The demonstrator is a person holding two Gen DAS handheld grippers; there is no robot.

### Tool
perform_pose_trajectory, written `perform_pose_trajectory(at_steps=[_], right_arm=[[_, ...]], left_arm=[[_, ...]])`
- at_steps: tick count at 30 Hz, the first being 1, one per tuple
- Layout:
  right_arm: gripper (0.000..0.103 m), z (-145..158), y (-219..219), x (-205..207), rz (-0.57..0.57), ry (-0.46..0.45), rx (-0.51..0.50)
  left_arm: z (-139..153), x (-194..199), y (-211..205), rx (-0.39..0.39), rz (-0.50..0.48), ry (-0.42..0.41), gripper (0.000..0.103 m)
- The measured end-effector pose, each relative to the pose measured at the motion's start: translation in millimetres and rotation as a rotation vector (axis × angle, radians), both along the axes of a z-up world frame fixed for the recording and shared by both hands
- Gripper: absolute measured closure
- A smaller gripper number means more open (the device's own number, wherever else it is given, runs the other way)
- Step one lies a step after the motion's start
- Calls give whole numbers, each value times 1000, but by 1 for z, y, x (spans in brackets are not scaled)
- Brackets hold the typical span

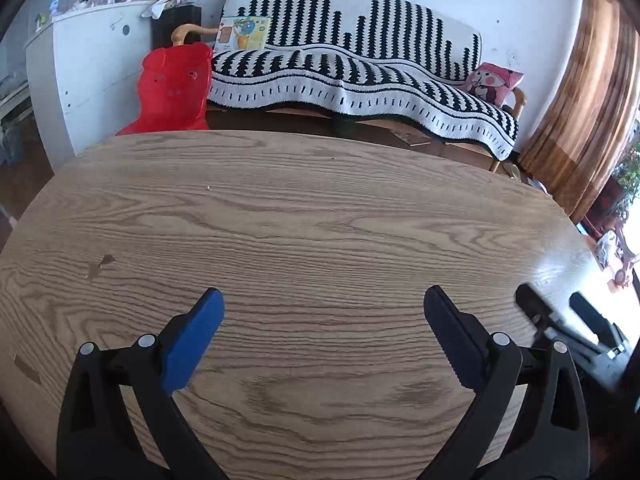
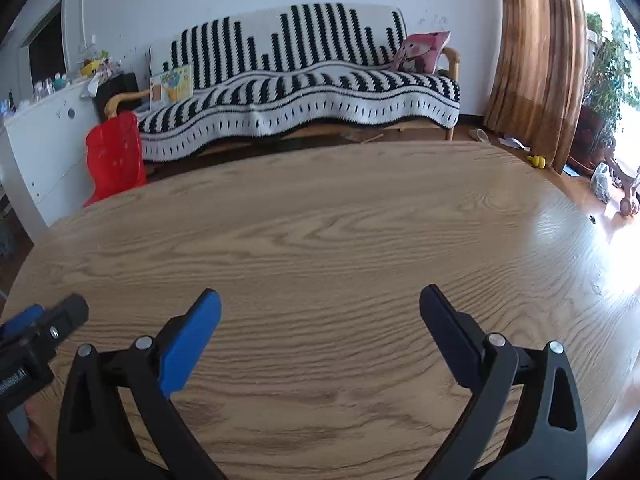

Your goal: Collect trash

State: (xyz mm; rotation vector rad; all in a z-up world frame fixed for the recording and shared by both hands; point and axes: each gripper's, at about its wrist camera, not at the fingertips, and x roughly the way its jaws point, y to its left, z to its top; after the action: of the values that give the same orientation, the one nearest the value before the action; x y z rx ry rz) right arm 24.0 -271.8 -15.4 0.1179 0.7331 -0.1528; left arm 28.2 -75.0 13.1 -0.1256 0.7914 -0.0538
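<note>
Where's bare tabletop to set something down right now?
Nearly all the wooden table shows bare, from both open grippers, left gripper and right gripper, out to the far edge facing the striped sofa. Crowded only between the two grippers, side by side.

Big wood counter (image 1: 312,216) w/ wavy brown grain lines, round-looking edge. Nothing big lies on it. A small dark spot (image 1: 105,261) sits on the left part, a tiny white speck (image 1: 209,188) farther back, and a strip of tape or a mark (image 1: 27,368) near the left edge. In the right view the same counter (image 2: 320,220) shines bright on its right side from the window light. Behind the counter is the wood floor (image 2: 576,188), w/ a small yellow toy (image 2: 537,161) and some other bits on it, too small to tell
</note>
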Motion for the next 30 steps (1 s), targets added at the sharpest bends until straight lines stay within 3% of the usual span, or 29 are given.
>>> perform_pose_trajectory(at_steps=[5, 11, 16, 24, 30], right_arm=[[7, -4, -4, -8, 2, 11, 8], [7, -10, -17, -12, 7, 45, 54], [7, -11, -16, -12, 11, 49, 64], [7, -12, -13, -11, 27, 58, 78], [7, -15, -19, -11, -52, 64, 71]], left_arm=[[-7, 2, 2, 9, 49, 17, 6], [-8, 5, -1, 51, -28, 19, 6], [-7, 5, 1, 68, -23, 6, 6], [-8, 7, 6, -7, -42, 29, 6], [-12, 8, 6, -51, -33, 58, 6]])
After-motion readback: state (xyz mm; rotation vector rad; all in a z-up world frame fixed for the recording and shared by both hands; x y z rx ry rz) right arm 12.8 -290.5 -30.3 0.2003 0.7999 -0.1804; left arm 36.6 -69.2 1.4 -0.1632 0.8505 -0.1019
